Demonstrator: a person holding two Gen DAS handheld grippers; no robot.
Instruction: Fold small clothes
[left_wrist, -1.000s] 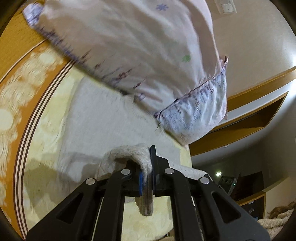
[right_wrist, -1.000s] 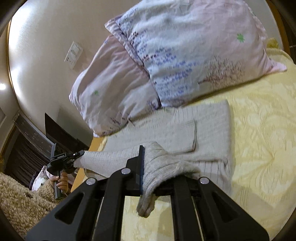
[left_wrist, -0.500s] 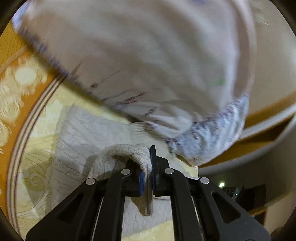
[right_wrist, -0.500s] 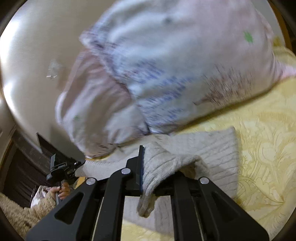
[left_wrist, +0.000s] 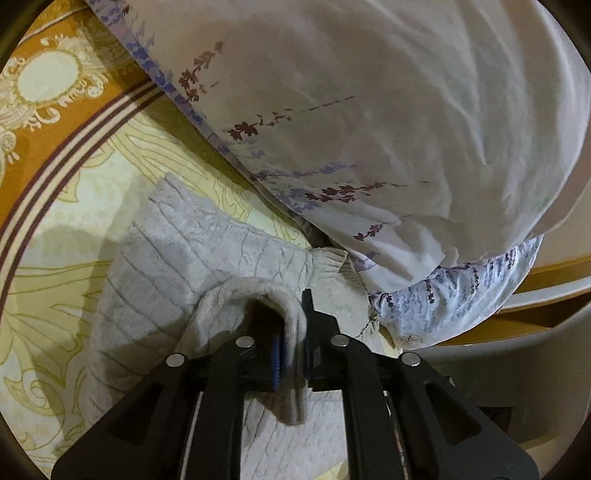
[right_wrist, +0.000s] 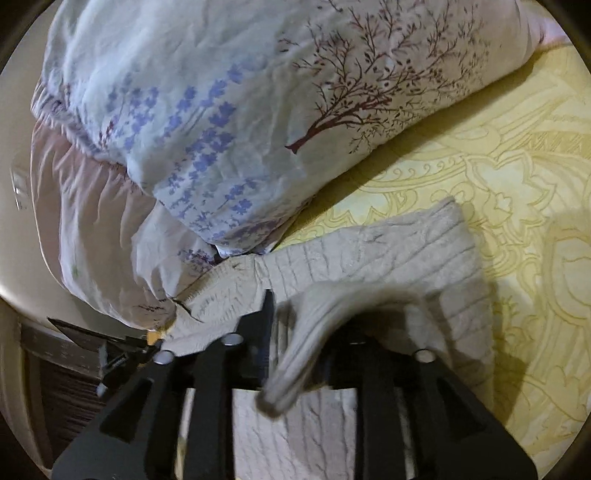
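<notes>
A pale grey ribbed knit sweater (left_wrist: 177, 251) lies on the yellow patterned bedspread (left_wrist: 55, 258), just below a floral pillow (left_wrist: 369, 129). My left gripper (left_wrist: 291, 325) has a folded edge of the sweater between its jaws. The jaws are opening and the hanging cloth is blurred, slipping loose. In the right wrist view the same sweater (right_wrist: 388, 251) is folded over itself. My right gripper (right_wrist: 306, 325) has its jaws well apart and opening. A blurred flap of knit drapes between them and hides the right finger.
Two pillows sit close behind the sweater: the floral pillow (right_wrist: 221, 110) and a pink one (right_wrist: 85, 221). The bedspread (right_wrist: 498, 166) stretches out to the right. An orange striped border (left_wrist: 55, 122) runs along the bedspread's left. A wooden bed frame (left_wrist: 554, 273) lies past the pillows.
Both grippers came down and forward toward the pillows, laying the held sweater edge over the rest of it. Both pairs of jaws, clamped on the knit before, have parted.
</notes>
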